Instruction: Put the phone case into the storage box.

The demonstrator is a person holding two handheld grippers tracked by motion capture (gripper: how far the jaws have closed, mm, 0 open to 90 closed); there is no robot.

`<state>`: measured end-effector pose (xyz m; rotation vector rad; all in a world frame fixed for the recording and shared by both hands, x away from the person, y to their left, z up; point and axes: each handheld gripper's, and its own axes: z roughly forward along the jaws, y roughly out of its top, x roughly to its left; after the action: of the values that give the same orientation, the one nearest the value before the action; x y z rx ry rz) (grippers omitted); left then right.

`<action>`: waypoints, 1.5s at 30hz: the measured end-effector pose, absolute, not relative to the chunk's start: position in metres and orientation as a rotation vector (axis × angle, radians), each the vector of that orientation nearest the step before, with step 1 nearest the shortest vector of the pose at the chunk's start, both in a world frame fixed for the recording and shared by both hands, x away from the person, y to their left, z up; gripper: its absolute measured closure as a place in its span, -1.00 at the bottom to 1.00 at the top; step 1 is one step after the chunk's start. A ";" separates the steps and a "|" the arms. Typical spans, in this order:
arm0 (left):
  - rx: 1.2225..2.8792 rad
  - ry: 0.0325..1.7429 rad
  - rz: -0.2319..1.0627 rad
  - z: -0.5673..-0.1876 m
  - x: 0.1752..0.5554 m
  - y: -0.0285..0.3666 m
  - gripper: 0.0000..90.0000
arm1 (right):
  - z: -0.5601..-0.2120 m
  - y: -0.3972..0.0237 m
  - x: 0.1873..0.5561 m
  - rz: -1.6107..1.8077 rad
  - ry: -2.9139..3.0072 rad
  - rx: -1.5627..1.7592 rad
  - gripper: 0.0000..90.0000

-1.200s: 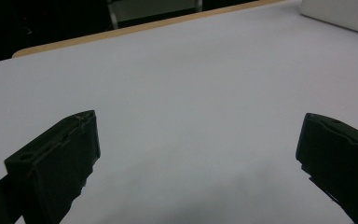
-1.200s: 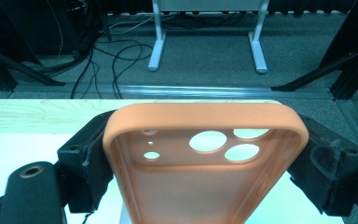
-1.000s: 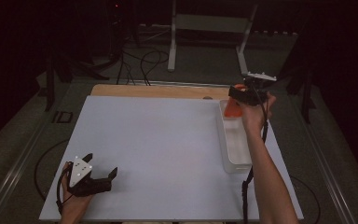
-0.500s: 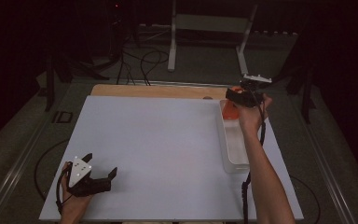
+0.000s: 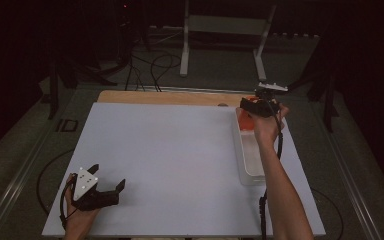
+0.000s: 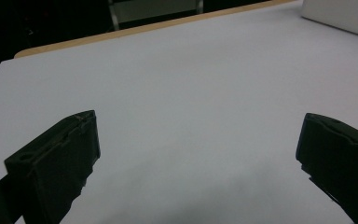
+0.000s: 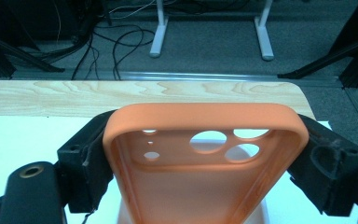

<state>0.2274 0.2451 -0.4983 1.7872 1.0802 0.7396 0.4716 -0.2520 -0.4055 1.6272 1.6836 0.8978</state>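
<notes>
My right gripper hangs over the far end of a clear plastic bin at the right of the white tabletop. It is shut on an orange phone case, and the pads press on the case's two long sides. The case's open side faces the camera, with its camera cutouts showing at the far end. From above, a bit of the orange case shows under the hand. My left gripper rests at the table's near left corner, open with nothing between its jaws. In its own view the left gripper looks along bare white surface.
A wooden strip runs along the table's far edge. The bin's corner shows far off in the left gripper view. Beyond the table are a white stand, cables on the floor and dark frames.
My right gripper has drifted slightly to the left with the orange case still in it. The left gripper has not moved.
</notes>
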 end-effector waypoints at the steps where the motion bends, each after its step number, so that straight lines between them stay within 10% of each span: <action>1: 1.787 1.080 0.740 -0.498 0.227 0.245 -0.99 | -0.406 -0.252 0.472 0.897 1.685 1.628 -0.64; 45: 1.785 1.082 0.743 -0.498 0.227 0.245 -0.99 | -0.430 -0.243 0.480 0.811 1.725 1.611 -0.64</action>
<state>0.2272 0.2454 -0.4983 1.7853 1.0817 0.7430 0.4804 -0.2425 -0.4303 1.6107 1.7252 0.8109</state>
